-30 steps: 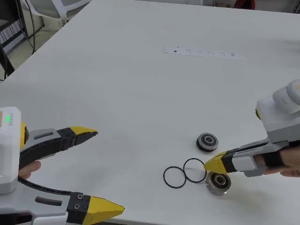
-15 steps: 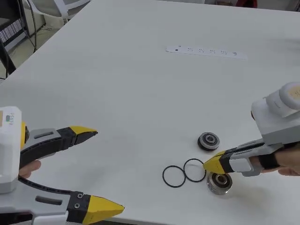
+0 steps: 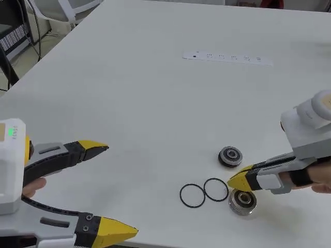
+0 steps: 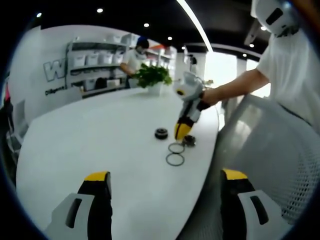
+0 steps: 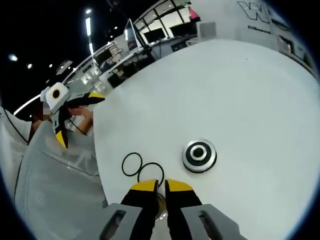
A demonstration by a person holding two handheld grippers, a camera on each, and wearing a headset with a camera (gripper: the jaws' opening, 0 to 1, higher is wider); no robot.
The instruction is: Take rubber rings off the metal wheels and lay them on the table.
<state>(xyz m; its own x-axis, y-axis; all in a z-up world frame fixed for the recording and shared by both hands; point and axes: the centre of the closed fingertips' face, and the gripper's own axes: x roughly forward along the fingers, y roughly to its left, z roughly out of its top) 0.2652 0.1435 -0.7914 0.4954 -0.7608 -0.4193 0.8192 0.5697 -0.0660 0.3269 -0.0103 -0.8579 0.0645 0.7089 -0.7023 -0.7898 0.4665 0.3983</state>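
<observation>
Two black rubber rings (image 3: 192,195) (image 3: 215,189) lie flat on the white table (image 3: 155,103), side by side. One metal wheel (image 3: 230,156) stands just beyond them. A second wheel (image 3: 242,201) sits right of the rings, partly under my right gripper (image 3: 239,181). That gripper's yellow tips are together, hovering at the wheel's top edge. In the right gripper view the jaws show a thin slit over that wheel (image 5: 160,204), with the rings (image 5: 132,164) (image 5: 151,173) and the other wheel (image 5: 199,155) ahead. My left gripper (image 3: 111,188) stands open at the near left, nothing between its fingers.
A white power strip (image 3: 227,58) lies far across the table. The table's near edge runs just below the rings and wheels. A mesh chair (image 4: 280,150) stands beside the table. A potted plant (image 4: 152,75) sits at the table's far end, with a person beyond it.
Almost nothing has changed. My right gripper's tip stays at the near wheel, shifted only slightly. The left gripper has held still and open.
</observation>
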